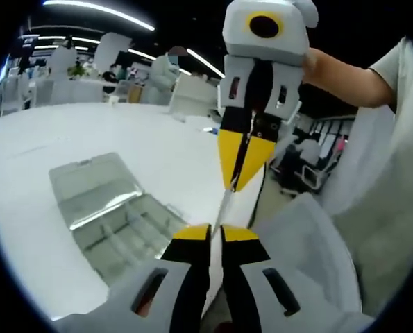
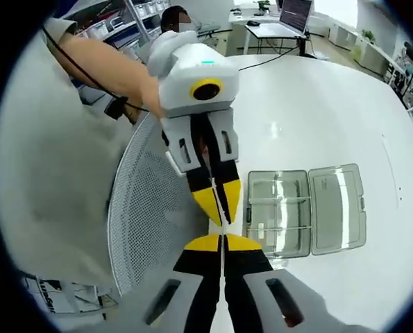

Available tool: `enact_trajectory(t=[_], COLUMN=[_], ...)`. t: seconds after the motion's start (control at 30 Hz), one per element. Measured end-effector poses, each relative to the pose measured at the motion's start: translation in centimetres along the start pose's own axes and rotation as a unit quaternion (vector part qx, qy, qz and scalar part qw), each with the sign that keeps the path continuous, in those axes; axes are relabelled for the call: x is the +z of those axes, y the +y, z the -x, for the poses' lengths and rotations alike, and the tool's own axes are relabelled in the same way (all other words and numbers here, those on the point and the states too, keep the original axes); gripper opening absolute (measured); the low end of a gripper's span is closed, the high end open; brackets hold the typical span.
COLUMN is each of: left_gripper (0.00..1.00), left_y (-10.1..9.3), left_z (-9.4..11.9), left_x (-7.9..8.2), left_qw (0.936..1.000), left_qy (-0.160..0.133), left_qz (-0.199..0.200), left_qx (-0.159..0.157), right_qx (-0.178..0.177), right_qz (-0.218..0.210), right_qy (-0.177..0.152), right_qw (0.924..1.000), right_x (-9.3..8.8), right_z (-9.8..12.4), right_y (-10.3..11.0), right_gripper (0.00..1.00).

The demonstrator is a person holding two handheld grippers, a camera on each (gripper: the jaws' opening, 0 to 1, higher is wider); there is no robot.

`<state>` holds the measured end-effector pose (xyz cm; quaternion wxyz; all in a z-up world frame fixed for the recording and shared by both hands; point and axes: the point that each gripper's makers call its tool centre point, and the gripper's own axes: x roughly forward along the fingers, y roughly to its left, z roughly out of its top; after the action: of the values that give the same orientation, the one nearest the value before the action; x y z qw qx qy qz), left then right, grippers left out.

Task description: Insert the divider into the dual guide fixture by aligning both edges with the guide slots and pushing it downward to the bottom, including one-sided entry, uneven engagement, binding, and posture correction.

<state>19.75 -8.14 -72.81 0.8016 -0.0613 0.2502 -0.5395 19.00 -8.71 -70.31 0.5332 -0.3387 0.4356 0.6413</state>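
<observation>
Two grippers are pinched on one thin clear divider, held edge-on in the air between them. Left gripper jaws are clenched on its near end; right gripper jaws are clamped on the far end. The same grip is seen from the right gripper view, with the left gripper opposite. An open clear compartment box lies on the white table, well apart from the divider. No legible labels are seen.
</observation>
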Motion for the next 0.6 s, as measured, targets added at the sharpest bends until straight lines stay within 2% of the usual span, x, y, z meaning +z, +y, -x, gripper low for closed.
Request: enact_trajectory(t=[0.3, 0.43, 0.5, 0.6], left_gripper=[0.00, 0.00, 0.00, 0.00], left_y=[0.21, 0.08, 0.13, 0.01], left_z=[0.25, 0.02, -0.09, -0.30], left_x=[0.24, 0.11, 0.12, 0.06], left_qw=[0.9999, 0.9997, 0.9997, 0.9997], left_qy=[-0.001, 0.007, 0.009, 0.012], left_qz=[-0.015, -0.021, -0.023, -0.020], left_qx=[0.008, 0.004, 0.005, 0.003], right_qx=[-0.006, -0.002, 0.003, -0.002], right_qz=[-0.021, -0.031, -0.046, -0.038], right_qy=[-0.009, -0.024, -0.043, -0.037], right_qw=[0.9997, 0.9992, 0.9980, 0.9986], right_x=[0.02, 0.30, 0.72, 0.36], right_z=[0.28, 0.29, 0.34, 0.36], right_y=[-0.41, -0.32, -0.33, -0.43], right_gripper=[0.00, 0.00, 0.00, 0.00])
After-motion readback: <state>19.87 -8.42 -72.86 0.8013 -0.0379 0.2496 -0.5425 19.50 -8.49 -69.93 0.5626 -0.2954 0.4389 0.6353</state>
